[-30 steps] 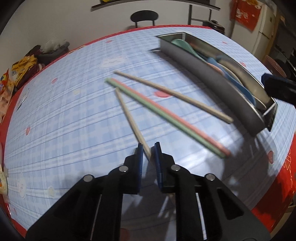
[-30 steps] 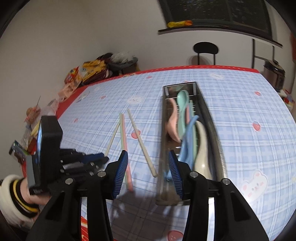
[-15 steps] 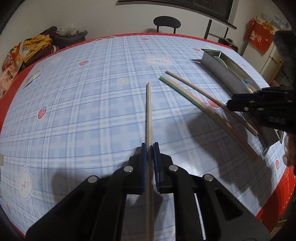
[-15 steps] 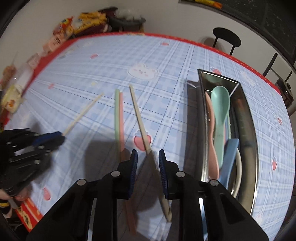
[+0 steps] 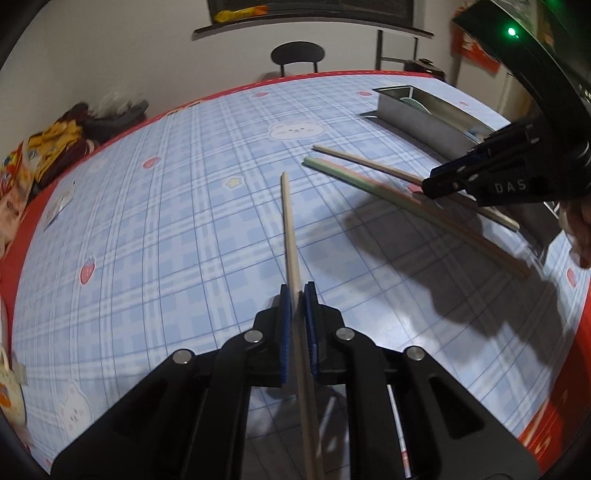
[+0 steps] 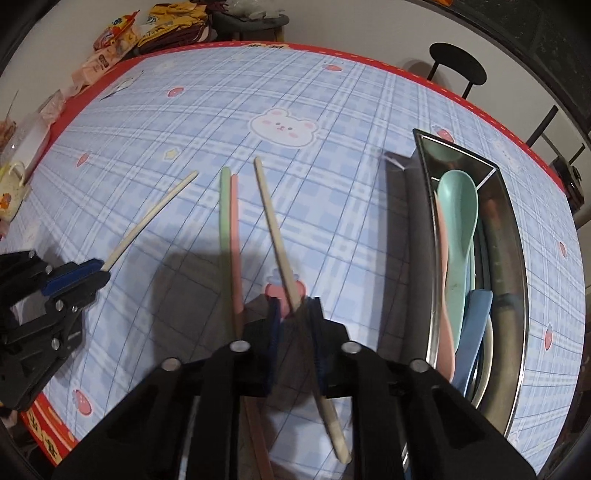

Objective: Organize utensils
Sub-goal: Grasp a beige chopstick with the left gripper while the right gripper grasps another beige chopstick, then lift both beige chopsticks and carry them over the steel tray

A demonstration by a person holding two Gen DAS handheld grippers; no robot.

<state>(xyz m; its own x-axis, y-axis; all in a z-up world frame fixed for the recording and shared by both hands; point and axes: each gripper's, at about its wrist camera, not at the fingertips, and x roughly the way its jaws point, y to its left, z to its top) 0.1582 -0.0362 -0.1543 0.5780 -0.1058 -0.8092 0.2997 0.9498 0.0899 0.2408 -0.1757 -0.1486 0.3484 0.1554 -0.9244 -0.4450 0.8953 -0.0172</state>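
My left gripper [image 5: 297,291] is shut on a beige chopstick [image 5: 289,225] that points forward over the blue plaid tablecloth; it also shows in the right wrist view [image 6: 147,221]. My right gripper [image 6: 294,306] is closed around a second beige chopstick [image 6: 273,229], which runs slanted between the jaws. A green chopstick [image 6: 224,214] and a pink chopstick [image 6: 234,229] lie side by side just left of it. The steel utensil tray [image 6: 517,236] at the right holds a teal spoon [image 6: 458,214], a pink spoon and a blue spoon.
Snack packets and bags [image 6: 147,26] sit at the table's far left edge, with a cup [image 6: 11,188] at the left. A black chair [image 5: 297,55] stands beyond the far edge. The table's red border [image 6: 48,435] runs close below the left gripper.
My right gripper has closed further onto the second beige chopstick and moved closer to the table. My left gripper keeps its hold on the first beige chopstick.
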